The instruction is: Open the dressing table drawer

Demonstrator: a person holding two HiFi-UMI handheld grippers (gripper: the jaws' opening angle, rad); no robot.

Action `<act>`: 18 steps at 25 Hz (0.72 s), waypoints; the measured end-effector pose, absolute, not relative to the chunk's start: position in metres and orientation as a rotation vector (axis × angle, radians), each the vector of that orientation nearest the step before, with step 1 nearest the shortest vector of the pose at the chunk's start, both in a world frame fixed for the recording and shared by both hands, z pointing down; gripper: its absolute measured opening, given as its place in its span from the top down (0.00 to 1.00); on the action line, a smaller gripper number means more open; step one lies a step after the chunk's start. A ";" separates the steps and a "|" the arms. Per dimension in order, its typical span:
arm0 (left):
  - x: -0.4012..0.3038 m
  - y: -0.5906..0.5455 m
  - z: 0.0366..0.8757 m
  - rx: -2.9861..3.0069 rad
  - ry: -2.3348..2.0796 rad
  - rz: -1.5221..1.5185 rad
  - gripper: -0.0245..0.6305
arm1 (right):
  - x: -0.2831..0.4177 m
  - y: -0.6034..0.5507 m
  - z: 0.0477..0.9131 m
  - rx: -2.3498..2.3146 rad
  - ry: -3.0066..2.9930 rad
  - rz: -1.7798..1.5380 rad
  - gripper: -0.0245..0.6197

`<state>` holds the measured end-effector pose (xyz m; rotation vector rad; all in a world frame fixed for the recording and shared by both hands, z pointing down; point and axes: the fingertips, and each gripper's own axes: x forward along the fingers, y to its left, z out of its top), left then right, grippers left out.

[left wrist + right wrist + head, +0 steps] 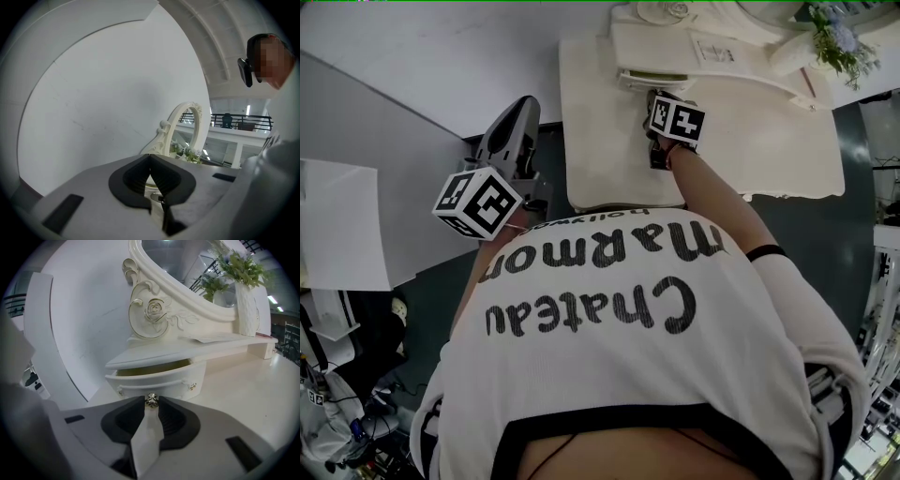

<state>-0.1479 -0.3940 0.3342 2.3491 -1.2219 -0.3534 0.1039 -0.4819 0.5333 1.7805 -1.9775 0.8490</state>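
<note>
Right gripper (pixel 151 405) is on it: its fingers (pixel 127 420) are pinched on the small metal knob (pixel 151 399) at the middle of the drawer (pixel 157 380). That is a little curved-front drawer tucked under the low shelf (pixel 187 350) at the foot of the mirror frame (pixel 152 310), sitting on the cream tabletop (pixel 243 394). A sliver of pale interior shows above the drawer front, so I'd call it just cracked open, with most of the travel to come. It looks like a light, stiff, painted piece that should slide with little effort. The knob is the only sensible hold, and it's tiny, rounded and shiny, so I'd expect it to slip out of a loose pinch. A straight pull along the drawer's run seems safest, since a skewed tug could jam it or drag the whole small unit, with the vase (pixel 246 308) of greenery standing on top. In the head view the right arm is stretched forward over the tabletop, with that gripper tipped downward onto the drawer front. The left gripper (pixel 150 158) hangs off to the left, clear of the table's edge and pointing level toward the wall — its fingers (pixel 136 180) are closed together with nothing between them.
</note>
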 end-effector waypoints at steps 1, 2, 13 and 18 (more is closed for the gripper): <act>-0.148 -0.393 0.334 2.346 -1.219 -0.357 0.93 | 0.103 -0.481 0.533 1.783 -1.977 0.850 0.80; -0.148 -0.393 0.334 2.344 -1.218 -0.361 0.93 | 0.103 -0.481 0.533 1.785 -1.977 0.851 0.80; -0.149 -0.397 0.329 2.350 -1.222 -0.393 0.93 | 0.104 -0.476 0.535 1.776 -1.971 0.894 0.80; -0.149 -0.402 0.324 2.362 -1.219 -0.414 0.93 | 0.106 -0.471 0.537 1.770 -1.953 0.887 0.80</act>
